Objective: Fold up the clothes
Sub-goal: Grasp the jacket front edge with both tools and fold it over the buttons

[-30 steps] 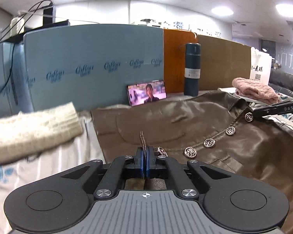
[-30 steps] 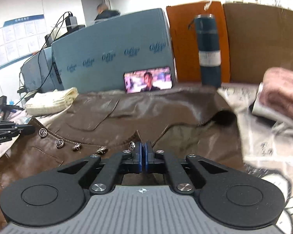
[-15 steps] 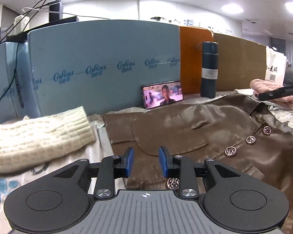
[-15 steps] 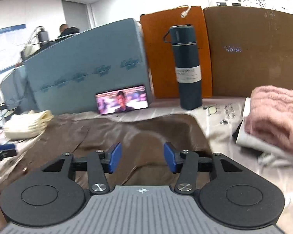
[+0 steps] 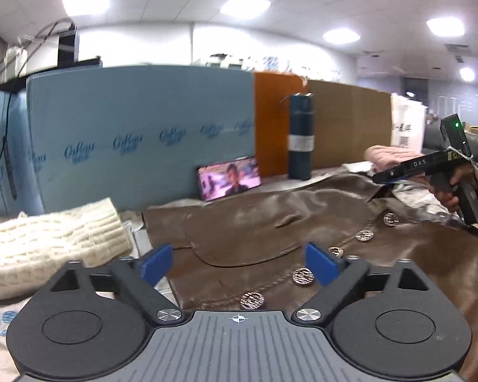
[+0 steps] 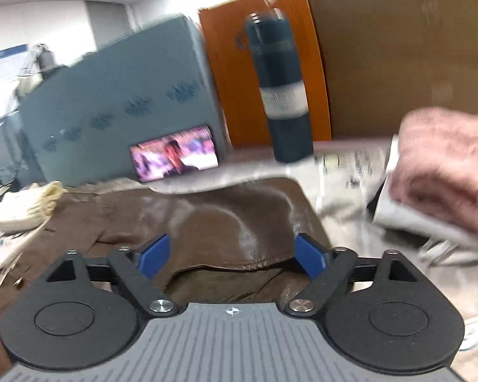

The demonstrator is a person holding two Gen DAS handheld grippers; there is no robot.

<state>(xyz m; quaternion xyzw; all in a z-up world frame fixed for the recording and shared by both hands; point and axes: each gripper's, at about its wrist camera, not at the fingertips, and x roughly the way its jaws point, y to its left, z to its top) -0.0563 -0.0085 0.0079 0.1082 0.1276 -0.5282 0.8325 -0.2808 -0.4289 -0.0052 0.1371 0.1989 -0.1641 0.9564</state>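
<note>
My left gripper [image 5: 239, 262] is spreading its jaws wide, nothing pinched between the blue pads [image 5: 156, 262]; they straddle the jacket [image 5: 258, 222] near its row of metal buttons [image 5: 302, 276], the cloth lying loose beneath; my right gripper [image 6: 231, 256] is opening likewise, empty, over a rolled fold of the same brown leather, its view blurred; I judge both have let go so the fold can settle flat on the table. The jacket lies spread across the middle of the patterned cloth [image 6: 344, 197], front up; a cream knit [image 5: 47, 242] sits to its left and a pink knit [image 6: 446, 172] to its right, probably folded pieces set aside; a phone [image 5: 229, 178] and a flask [image 5: 299, 137] stand behind, clear of the work.
</note>
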